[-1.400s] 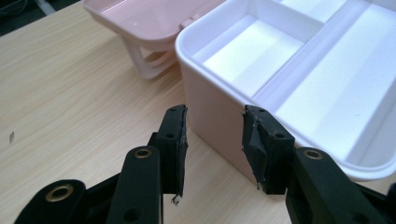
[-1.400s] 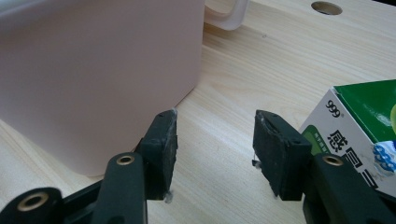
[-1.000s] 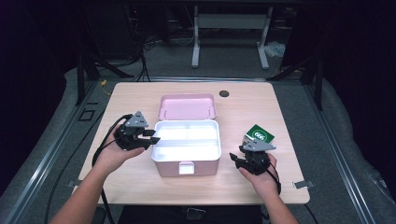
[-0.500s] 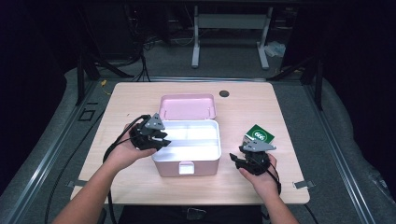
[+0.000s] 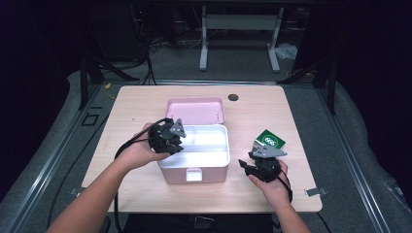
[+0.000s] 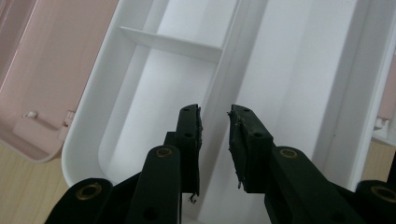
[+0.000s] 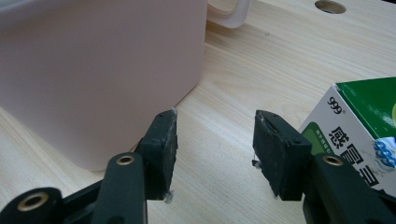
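One pink box point(image 5: 194, 167) sits mid-counter point(image 5: 145, 97), lid back, one white tray point(image 6: 289, 70) inside. The left gripper point(image 6: 215, 126), jaws just narrowing with nothing between them, straddles its divider. One green carton point(image 5: 270, 140) lies right, near the right gripper point(image 7: 215, 135), whose jaws stand apart, empty.

1. The left gripper point(image 6: 215, 140) hangs over the white tray point(image 6: 299, 79), its jaws just closing, a narrow gap left.
2. The tray's long divider point(image 6: 229, 70) runs up between them, untouched.
3. The pink lid point(image 6: 51, 70) lies open at left.
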`<state>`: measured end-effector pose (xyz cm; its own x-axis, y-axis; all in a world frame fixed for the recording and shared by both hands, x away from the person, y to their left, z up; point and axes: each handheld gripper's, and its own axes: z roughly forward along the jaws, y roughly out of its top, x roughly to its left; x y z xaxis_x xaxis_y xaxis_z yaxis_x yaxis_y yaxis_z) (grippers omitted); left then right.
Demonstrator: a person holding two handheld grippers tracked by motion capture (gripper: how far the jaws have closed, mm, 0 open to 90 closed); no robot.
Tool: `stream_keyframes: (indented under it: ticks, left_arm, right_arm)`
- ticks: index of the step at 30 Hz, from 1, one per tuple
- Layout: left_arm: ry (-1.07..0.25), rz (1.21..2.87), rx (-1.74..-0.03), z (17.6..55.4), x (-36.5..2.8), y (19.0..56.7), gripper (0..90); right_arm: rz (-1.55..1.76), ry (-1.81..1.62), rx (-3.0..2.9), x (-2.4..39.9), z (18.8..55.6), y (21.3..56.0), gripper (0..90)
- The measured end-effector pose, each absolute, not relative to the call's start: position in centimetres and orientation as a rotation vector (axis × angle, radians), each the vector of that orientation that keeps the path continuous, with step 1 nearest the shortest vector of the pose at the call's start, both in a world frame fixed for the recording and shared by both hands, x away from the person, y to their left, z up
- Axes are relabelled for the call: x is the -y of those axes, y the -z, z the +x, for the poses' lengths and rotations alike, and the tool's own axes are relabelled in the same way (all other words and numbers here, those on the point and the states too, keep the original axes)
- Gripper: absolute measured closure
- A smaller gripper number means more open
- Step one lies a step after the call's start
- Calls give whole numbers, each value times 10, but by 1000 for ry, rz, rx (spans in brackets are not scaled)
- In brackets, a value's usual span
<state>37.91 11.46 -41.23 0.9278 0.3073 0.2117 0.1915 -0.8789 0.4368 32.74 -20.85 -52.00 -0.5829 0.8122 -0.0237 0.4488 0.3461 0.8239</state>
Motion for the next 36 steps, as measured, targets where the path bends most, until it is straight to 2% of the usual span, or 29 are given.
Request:
stream_keyframes:
  ticks: [9, 17, 26, 32, 36]
  left_arm:
    - [-335, 2760, -291, 387, -94, 410, 769]
    - [-369, 2825, -230, 390, -79, 401, 779]
    - [-406, 2906, -216, 397, -69, 411, 788]
    - [-372, 2936, -196, 402, -65, 413, 770]
    - [-317, 2957, -140, 404, -60, 418, 823]
  right_arm:
    - [1098, -1127, -2195, 208, 328, 521, 493]
    - [1106, -1130, -2190, 209, 328, 521, 493]
    - [1103, -1131, -2195, 208, 328, 521, 493]
    - [1097, -1128, -2200, 208, 328, 522, 493]
    - [1095, -1135, -2199, 208, 328, 522, 493]
